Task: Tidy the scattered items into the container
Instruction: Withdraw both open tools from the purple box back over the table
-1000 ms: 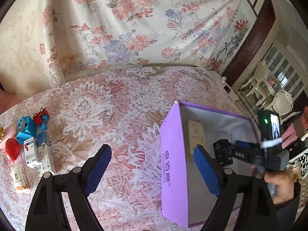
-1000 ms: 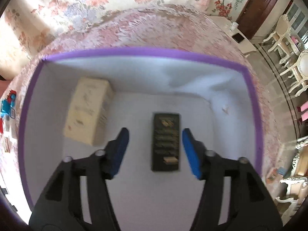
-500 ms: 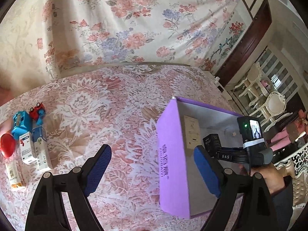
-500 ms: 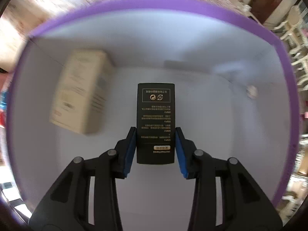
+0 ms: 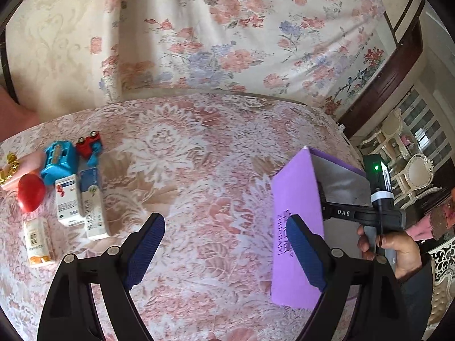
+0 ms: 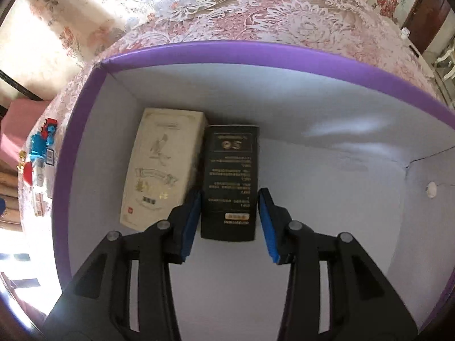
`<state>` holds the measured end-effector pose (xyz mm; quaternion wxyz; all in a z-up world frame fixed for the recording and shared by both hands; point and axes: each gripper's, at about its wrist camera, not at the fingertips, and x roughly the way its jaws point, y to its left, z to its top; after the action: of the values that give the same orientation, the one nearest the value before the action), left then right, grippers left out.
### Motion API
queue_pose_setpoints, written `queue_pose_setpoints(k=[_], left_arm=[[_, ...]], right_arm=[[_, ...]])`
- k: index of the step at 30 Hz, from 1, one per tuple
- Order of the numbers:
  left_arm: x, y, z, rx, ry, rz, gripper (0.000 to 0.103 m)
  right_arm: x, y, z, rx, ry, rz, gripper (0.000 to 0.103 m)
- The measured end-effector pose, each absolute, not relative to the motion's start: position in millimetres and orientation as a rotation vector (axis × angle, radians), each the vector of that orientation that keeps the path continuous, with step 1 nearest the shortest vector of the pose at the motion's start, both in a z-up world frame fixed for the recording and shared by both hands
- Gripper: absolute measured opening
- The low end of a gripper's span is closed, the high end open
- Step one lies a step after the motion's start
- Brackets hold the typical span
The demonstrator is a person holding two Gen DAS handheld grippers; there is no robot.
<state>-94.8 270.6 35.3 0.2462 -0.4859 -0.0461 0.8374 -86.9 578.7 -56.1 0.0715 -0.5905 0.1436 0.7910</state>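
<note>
My right gripper (image 6: 229,218) is inside the purple box (image 6: 256,56), its jaws on either side of a black carton (image 6: 230,182) that lies on the box floor against a cream carton (image 6: 162,167). The pads (image 6: 190,227) stand slightly apart from the black carton, so the grip looks released. My left gripper (image 5: 224,250) is open and empty above the floral tablecloth, left of the purple box (image 5: 295,227). Scattered items lie at the far left: a blue toy (image 5: 58,164), a red toy car (image 5: 89,145), a red heart (image 5: 30,191) and small cartons (image 5: 68,199).
The right hand-held gripper body (image 5: 378,199) reaches into the box from the right. A floral cloth-covered backrest (image 5: 213,34) rises behind the table. Chairs (image 5: 412,167) stand beyond the table's right edge. An orange-striped carton (image 5: 38,238) lies nearest the left edge.
The right gripper, shut on the black carton half a second ago, has set it down beside the cream carton and its jaws have opened. The left view has swung left of the box.
</note>
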Motion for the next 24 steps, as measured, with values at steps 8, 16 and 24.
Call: queue_pose_setpoints(k=[8,16,24], left_arm=[[-93.8,248.4,31.6,-1.331,-0.150,2.305,0.088],[-71.0,246.5,28.1,-1.288,-0.098,2.305,0.088],[-39.6,237.7,38.9,-1.164,-0.024,2.386,0.088]], right_arm=[[-69.7,591.2,-30.3,-1.642,0.499,2.417,0.065],[-7.4,556.3,25.1,-1.340,0.453,2.493,0.068],[30.8,485.0,53.5,-1.082,0.381,2.585,0.076]])
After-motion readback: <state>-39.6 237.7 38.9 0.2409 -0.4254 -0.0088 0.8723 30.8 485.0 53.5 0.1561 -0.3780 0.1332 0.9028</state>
